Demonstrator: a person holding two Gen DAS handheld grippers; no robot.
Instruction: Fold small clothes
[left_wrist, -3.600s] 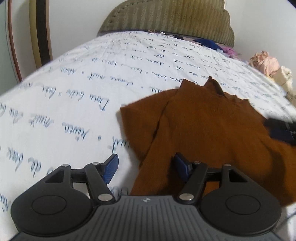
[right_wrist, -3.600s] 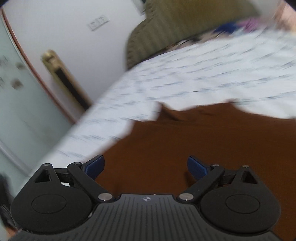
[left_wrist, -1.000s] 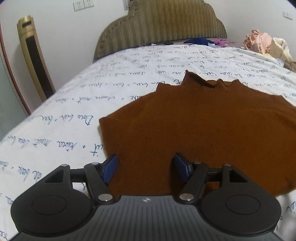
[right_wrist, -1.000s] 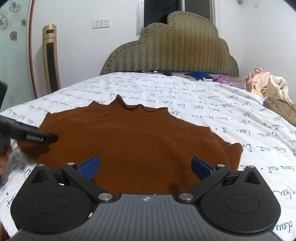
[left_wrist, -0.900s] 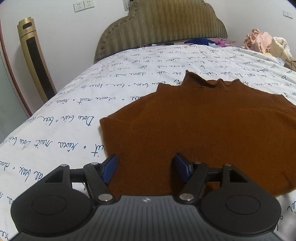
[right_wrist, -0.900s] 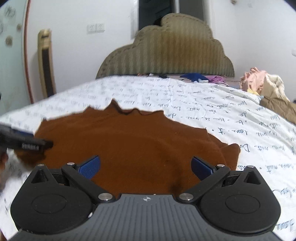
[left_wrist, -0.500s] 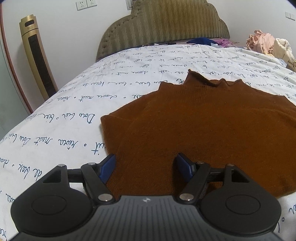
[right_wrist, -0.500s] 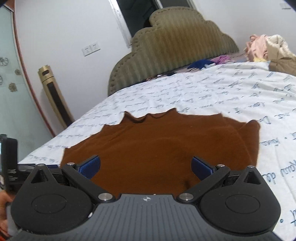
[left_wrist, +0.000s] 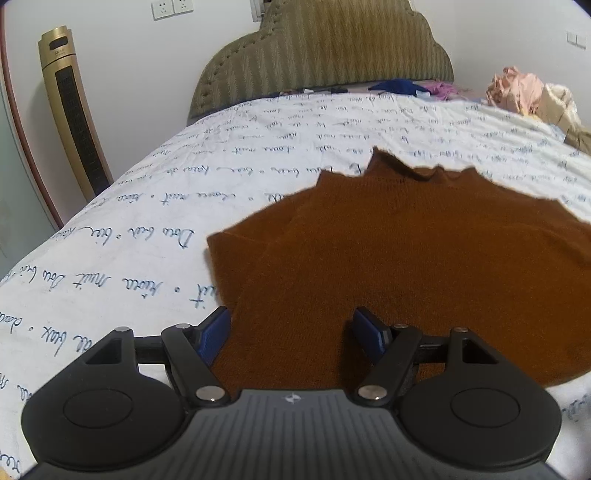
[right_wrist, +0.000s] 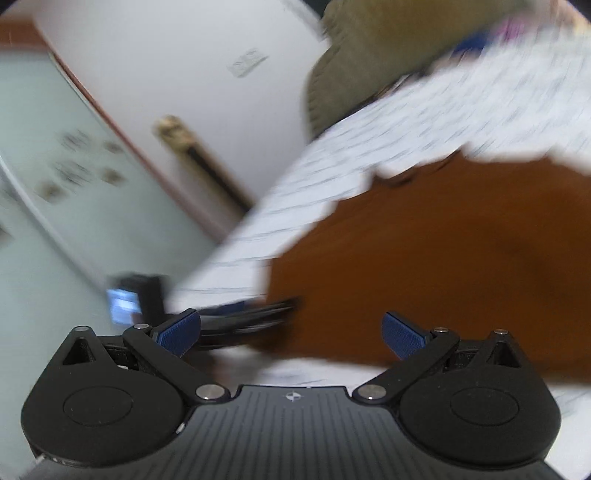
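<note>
While the brown sweater (left_wrist: 406, 266) lies spread flat and unfolded on the bed (left_wrist: 221, 177), your left tongs (left_wrist: 291, 328) and right tongs (right_wrist: 291, 332) both gape empty, so every fold remains.

Both wrist views face the sweater (left_wrist: 406, 258) closely; right seemingly tilted, blurred.

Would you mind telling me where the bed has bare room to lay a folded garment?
Bare sheet lies left of the brown sweater, and between its collar and the headboard. The far right corner is crowded with piled clothes.
</note>
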